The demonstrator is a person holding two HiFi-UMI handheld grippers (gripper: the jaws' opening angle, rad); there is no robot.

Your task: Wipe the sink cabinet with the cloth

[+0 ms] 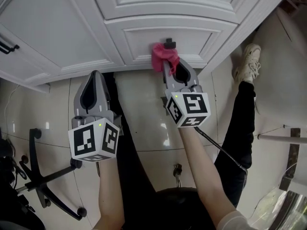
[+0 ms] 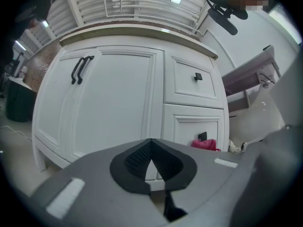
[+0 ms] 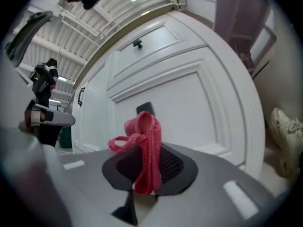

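Note:
The white sink cabinet [image 1: 144, 23] fills the top of the head view. My right gripper [image 1: 169, 63] is shut on a pink cloth [image 1: 164, 56], pressed against the lower drawer front just below its black knob [image 1: 169, 43]. In the right gripper view the cloth [image 3: 144, 145] stands bunched between the jaws, with the knob [image 3: 144, 108] right behind it. My left gripper [image 1: 95, 78] hangs shut and empty near the cabinet's base, left of the right one. From the left gripper view, the gripper [image 2: 151, 157] faces the cabinet doors [image 2: 109, 103], and the cloth [image 2: 204, 144] shows under the lower knob.
A black office chair base [image 1: 43, 181] stands at the lower left on the tiled floor. The person's leg and white shoe [image 1: 247, 63] stretch along the right. Black door handles [image 2: 80, 69] sit on the cabinet's left doors. A cable runs across the floor at right.

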